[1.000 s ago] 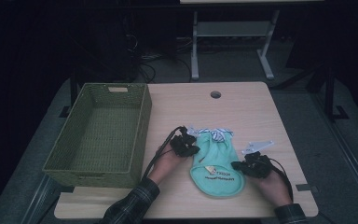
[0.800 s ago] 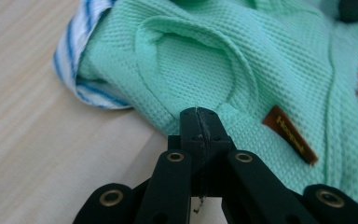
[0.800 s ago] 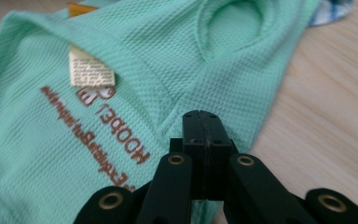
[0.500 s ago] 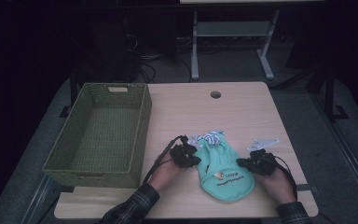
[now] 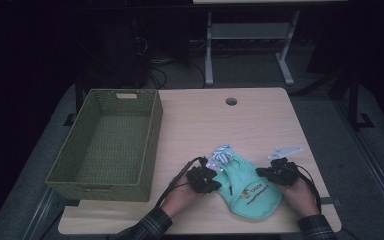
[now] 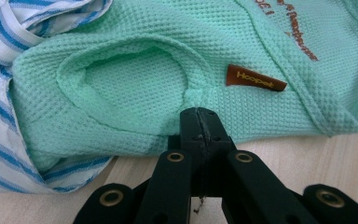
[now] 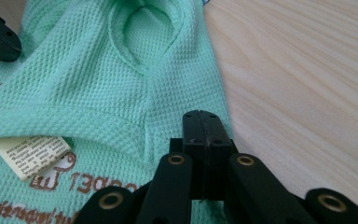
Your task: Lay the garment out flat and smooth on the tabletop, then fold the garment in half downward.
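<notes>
Mint-green waffle-knit garment lies lower right of frame near the front edge of the light wood bench, atop a blue-striped white cloth. Left hand-held gripper and right hand-held gripper each have jaws clamped on a garment edge. Bare bench beyond; green woven basket far left; striped cloth mostly hidden, garment print unreadable.

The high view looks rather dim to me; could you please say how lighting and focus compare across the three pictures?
High view: dark, room black beyond the table, mint garment small but legible. Left gripper view: bright, the weave and brown label sharp, left claw slightly soft. Right gripper view: evenly lit, wood grain crisp, right claw near the lens.
</notes>
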{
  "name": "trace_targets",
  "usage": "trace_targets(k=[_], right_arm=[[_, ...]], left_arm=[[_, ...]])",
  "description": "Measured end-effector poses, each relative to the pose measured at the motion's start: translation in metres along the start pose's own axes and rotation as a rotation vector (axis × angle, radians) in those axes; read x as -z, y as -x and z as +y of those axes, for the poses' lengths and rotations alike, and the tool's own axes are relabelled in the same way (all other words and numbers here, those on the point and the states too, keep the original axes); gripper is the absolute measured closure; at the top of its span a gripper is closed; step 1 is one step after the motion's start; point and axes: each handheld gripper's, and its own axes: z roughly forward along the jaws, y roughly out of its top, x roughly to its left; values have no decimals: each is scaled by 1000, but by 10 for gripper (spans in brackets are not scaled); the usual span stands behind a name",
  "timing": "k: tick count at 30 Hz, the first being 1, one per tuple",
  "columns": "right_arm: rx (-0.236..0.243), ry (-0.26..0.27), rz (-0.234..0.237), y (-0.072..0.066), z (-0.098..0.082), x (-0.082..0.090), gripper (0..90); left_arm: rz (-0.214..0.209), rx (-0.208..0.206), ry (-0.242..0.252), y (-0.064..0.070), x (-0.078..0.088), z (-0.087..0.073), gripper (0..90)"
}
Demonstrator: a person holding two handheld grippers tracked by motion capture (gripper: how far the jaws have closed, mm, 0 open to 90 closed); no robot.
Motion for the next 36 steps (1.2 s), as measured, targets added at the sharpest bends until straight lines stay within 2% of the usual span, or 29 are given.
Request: trace_targets(k=[1,2,3,4,6,10,11,13,17,23,26,29,36], right_arm=[[1,3,0,0,0,0,898],[-2,2,2,1,0,-1,898],[-1,3,5,1,1,-1,898],[-4,3,7,1,1,-1,898],[-2,7,10,2,1,-1,898],[-3,10,13,3,0,-2,897],[-1,7,11,2,0,-1,898],[2,5,8,2,1,-1,897],[-3,10,14,3,0,-2,897],[4,9,12,3,0,-1,897],[3,10,16,3,0,-1,897],[4,10,13,3,0,-1,896],[1,11,14,2,0,-1,896]], left_arm=[[-2,-2,-4,-2,1,0,893],[-2,14,7,-3,2,-1,893],[0,7,-1,-5,4,-2,893],[4,24,17,-5,4,-2,889],[17,22,21,-9,9,-2,871],[47,25,45,-16,18,-1,802],[52,37,56,-18,21,0,787],[73,41,72,-24,27,1,743],[117,76,112,-37,35,1,656],[165,109,119,-58,40,1,569],[173,122,132,-67,37,1,553],[159,133,127,-73,31,0,537],[130,129,110,-70,20,-1,524]])
